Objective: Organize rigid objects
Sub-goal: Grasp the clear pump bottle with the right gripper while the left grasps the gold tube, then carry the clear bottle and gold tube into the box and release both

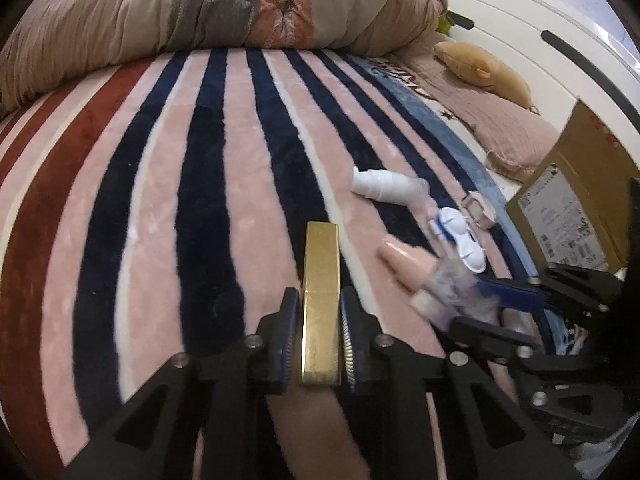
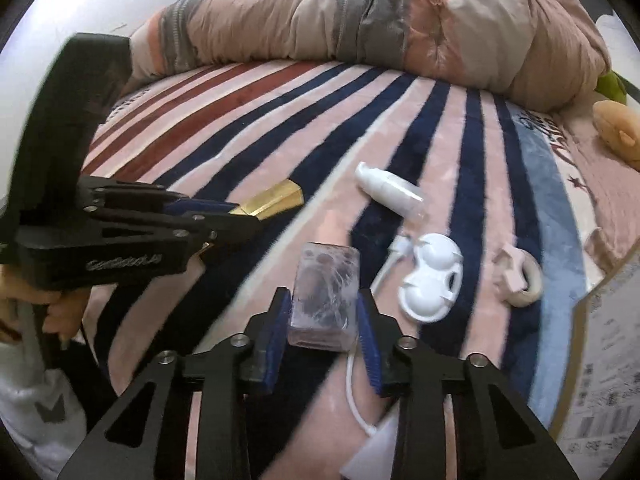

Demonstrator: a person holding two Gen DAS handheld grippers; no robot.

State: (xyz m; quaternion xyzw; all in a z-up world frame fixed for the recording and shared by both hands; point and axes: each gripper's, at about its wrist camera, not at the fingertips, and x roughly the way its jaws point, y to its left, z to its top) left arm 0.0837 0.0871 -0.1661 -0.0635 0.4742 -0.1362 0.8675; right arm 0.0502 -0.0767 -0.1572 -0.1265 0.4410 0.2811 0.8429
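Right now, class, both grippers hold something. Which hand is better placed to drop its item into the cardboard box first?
Right. The cardboard box lies at the right edge, nearer the right gripper, shut on the clear bottle. The left gripper, holding the gold bar, sits farther left.

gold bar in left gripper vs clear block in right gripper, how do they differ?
The gold bar is opaque, shiny and long; the clear block is see-through and stubbier. The left gripper clamps the bar; the right gripper clamps the block. Both are rigid and boxy.

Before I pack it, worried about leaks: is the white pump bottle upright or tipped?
Tipped: the white pump bottle lies on its side on the striped blanket.
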